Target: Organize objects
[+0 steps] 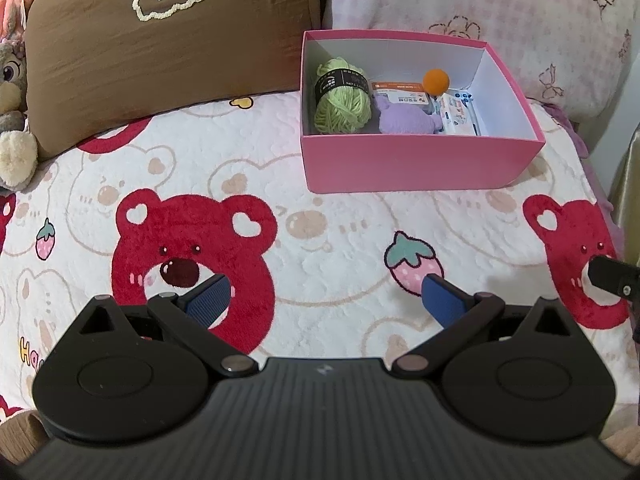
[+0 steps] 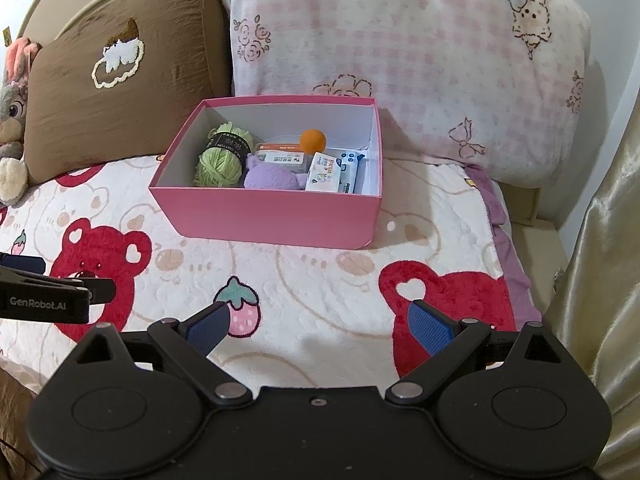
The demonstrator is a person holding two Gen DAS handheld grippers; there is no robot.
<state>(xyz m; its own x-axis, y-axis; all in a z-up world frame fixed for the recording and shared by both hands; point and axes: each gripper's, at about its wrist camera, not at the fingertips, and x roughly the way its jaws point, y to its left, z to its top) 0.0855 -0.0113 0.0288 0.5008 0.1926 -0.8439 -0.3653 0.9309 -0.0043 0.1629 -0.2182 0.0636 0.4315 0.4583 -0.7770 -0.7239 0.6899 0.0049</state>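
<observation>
A pink box [image 1: 416, 166] [image 2: 272, 216] stands on the bed ahead of both grippers. Inside lie a green yarn ball [image 1: 342, 98] [image 2: 220, 160], a purple plush [image 1: 404, 118] [image 2: 272, 178], an orange ball [image 1: 436, 81] [image 2: 314, 139], an orange-edged packet [image 1: 400, 94] [image 2: 280, 156] and a wipes pack [image 1: 460, 114] [image 2: 332, 172]. My left gripper [image 1: 324, 294] hovers open over the blanket, empty. My right gripper [image 2: 320, 320] is open and empty too, nearer than the box. The left gripper's side [image 2: 44, 292] shows at the left edge of the right wrist view.
A bear-print blanket [image 1: 320, 232] [image 2: 320, 276] covers the bed. A brown pillow [image 1: 160, 48] [image 2: 120, 80] and a pink checked pillow [image 1: 500, 12] [image 2: 400, 60] lean behind the box. A bunny plush [image 1: 12, 92] [image 2: 12, 120] sits far left. A gold curtain [image 2: 600, 280] hangs right.
</observation>
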